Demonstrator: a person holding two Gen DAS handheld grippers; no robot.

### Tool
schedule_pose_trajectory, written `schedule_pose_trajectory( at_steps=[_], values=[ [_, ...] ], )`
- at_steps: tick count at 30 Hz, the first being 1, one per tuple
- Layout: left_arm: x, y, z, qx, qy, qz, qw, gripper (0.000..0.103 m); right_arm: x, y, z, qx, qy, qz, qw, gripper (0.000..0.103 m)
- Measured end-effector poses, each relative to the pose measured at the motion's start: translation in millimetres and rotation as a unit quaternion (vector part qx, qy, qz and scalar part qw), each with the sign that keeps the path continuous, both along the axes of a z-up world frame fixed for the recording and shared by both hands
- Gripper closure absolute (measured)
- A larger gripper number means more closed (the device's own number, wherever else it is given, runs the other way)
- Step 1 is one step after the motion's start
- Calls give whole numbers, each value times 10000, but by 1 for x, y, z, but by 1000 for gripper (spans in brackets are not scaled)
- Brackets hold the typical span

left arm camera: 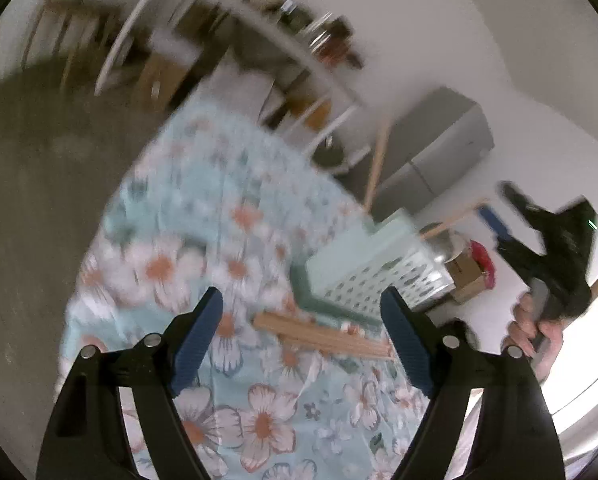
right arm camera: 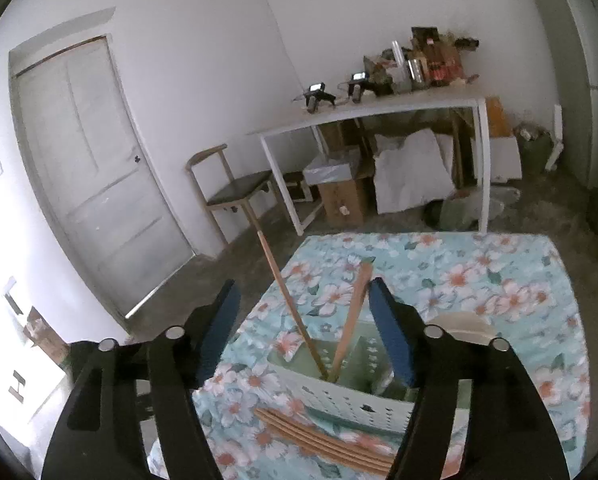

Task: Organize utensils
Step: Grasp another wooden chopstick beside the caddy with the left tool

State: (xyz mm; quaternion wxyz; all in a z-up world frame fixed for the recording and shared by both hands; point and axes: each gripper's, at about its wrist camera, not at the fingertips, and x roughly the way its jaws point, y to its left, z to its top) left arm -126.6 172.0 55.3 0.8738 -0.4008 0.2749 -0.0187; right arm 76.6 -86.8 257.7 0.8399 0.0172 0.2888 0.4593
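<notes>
Left hand-held gripper [left arm camera: 301, 334]: jaws wide apart, nothing between the pads, hanging over the floral-cloth counter [left arm camera: 203, 200]. Left view is motion-blurred. Right hand-held gripper [right arm camera: 303, 330]: jaws apart, pads touching nothing, above the perforated basket [right arm camera: 351, 398]. Basket sits near the counter's near edge. Two wooden utensils [right arm camera: 289, 304] stand tilted inside it, crossing at the base. A bundle of wooden sticks [right arm camera: 327, 442] lies flat on the cloth just beside the basket's near wall.

A table [right arm camera: 499, 264] covered by a light-blue floral cloth carries a pale perforated basket [right arm camera: 351, 396] toward six o'clock. A bundle of wooden sticks [right arm camera: 323, 438] lies flat on the cloth just in front of the basket.
</notes>
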Motion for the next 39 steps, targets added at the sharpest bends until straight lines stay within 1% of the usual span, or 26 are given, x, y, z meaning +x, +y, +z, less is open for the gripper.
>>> schedule_pose_trajectory(
  at_steps=[1,3,5,8,11,12,13,16,19,23,27,30,34,35,39],
  values=[
    [6,3,-13,-298,104,-40,9995,29,-2,-4,3,-3,-48,-3,10000,35],
    [13,7,-29,-732,202,-64,9971,36,-1,-9,8,44,-101,-9,9999,33],
    [17,7,-38,-845,339,-3,9958,37,-2,-17,10,128,-144,-46,9998,28],
    [25,1,-44,-793,488,-49,9956,38,-6,-29,12,205,-217,-147,9994,28],
    [36,-6,-49,-882,585,-157,9943,45,-12,-48,9,342,-203,-273,9988,28],
    [40,-4,-51,-861,628,-148,9942,48,-13,-53,7,376,-188,-290,9987,28],
    [46,-5,-53,-790,695,-146,9943,54,-13,-58,5,406,-169,-316,9985,28],
    [59,-7,-57,-724,808,-197,9939,63,-9,-64,0,339,-137,-375,9986,28],
    [64,-7,-62,-899,840,-187,9922,72,-5,-67,-3,311,-83,-516,9981,28],
    [58,-6,-65,-1082,811,-121,9907,78,-7,-77,-9,370,-6,-602,9975,28],
    [55,0,-74,-1218,781,-99,9894,93,-8,-85,-19,229,99,-680,9974,28],
    [54,4,-78,-1314,699,-120,9888,94,-8,-88,-31,80,248,-724,9970,28],
    [47,5,-73,-1377,518,-96,9891,95,-5,-94,-49,-44,492,-862,9951,28],
    [44,6,-70,-1336,455,-65,9900,95,-5,-95,-53,-60,546,-888,9945,28],
    [32,6,-45,-904,211,12,9957,95,-2,-100,-74,-241,848,-1011,9910,28]
  ],
)
